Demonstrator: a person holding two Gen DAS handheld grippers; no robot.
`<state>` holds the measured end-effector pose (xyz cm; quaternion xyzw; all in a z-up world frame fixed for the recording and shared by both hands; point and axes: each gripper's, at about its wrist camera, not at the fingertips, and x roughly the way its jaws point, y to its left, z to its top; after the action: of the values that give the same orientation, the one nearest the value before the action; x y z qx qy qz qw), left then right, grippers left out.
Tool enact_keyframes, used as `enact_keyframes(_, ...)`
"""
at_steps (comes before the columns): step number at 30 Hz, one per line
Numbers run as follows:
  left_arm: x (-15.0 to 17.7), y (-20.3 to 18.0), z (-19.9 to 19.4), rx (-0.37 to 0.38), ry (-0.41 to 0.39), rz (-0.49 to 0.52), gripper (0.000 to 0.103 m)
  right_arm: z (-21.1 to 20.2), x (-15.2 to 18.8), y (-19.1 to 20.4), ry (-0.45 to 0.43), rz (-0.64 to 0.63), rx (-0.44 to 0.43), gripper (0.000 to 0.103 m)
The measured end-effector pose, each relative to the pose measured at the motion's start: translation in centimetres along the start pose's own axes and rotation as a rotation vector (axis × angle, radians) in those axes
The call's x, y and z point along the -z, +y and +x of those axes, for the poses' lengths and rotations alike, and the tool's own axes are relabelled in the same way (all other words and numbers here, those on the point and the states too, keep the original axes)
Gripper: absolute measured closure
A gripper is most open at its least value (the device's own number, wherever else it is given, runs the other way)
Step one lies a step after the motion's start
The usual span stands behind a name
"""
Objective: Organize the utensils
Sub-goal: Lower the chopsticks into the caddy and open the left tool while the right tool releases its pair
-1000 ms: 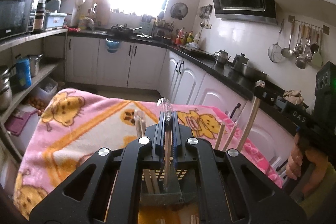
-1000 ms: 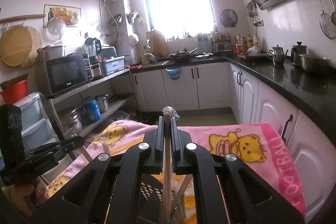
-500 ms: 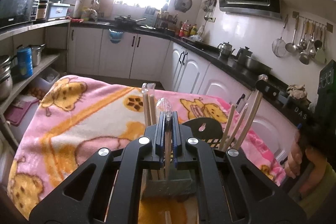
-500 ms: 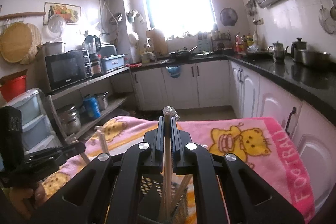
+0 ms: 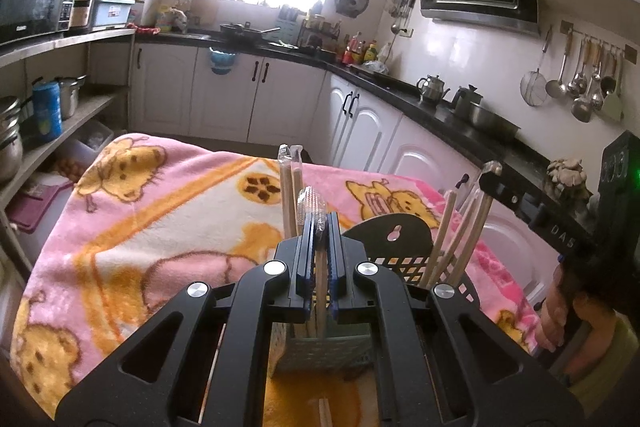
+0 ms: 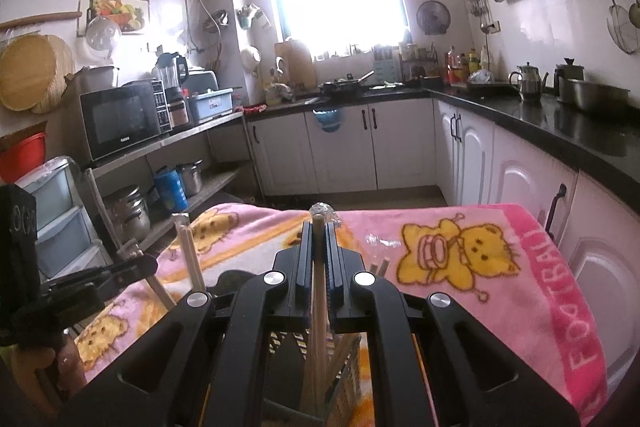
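My left gripper [image 5: 319,227] is shut on a plastic-wrapped pair of chopsticks [image 5: 314,203], held upright with its lower end inside a black perforated utensil holder [image 5: 394,251] on the pink blanket. Several more wrapped chopsticks [image 5: 289,187] stand in the holder. My right gripper [image 6: 319,235] is shut on another wrapped pair of chopsticks [image 6: 319,291], also upright over the holder [image 6: 344,351]. The right gripper shows in the left wrist view [image 5: 494,173] at the right, above the leaning chopsticks [image 5: 460,239]. The left gripper shows in the right wrist view [image 6: 136,259] at the left.
A pink cartoon blanket [image 5: 160,219] covers the table. White cabinets and a black counter [image 6: 560,123] with kettles run along the right. Shelves with pots and a microwave [image 6: 120,119] stand on the left. Loose chopsticks [image 6: 380,265] lie on the blanket beyond the holder.
The left wrist view has tilted down and drawn back, so the holder and its chopsticks show more fully. Both grippers stay shut on their chopsticks, slightly lower in the holder.
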<state>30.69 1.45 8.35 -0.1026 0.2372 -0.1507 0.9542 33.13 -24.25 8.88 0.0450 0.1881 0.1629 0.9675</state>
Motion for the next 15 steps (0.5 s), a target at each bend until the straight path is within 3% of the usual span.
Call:
enact_keyframes(13,0.4,0.3,0.2,0.001,0.02,-0.009,0.102,-0.3,1.1,-0.4,0.075,0.01,-0.005,0.096)
enact_keyframes(15,0.5,0.3,0.2,0.002,0.028,-0.008,0.102,-0.4,1.1,-0.5,0.088,0.02,-0.013,0.091)
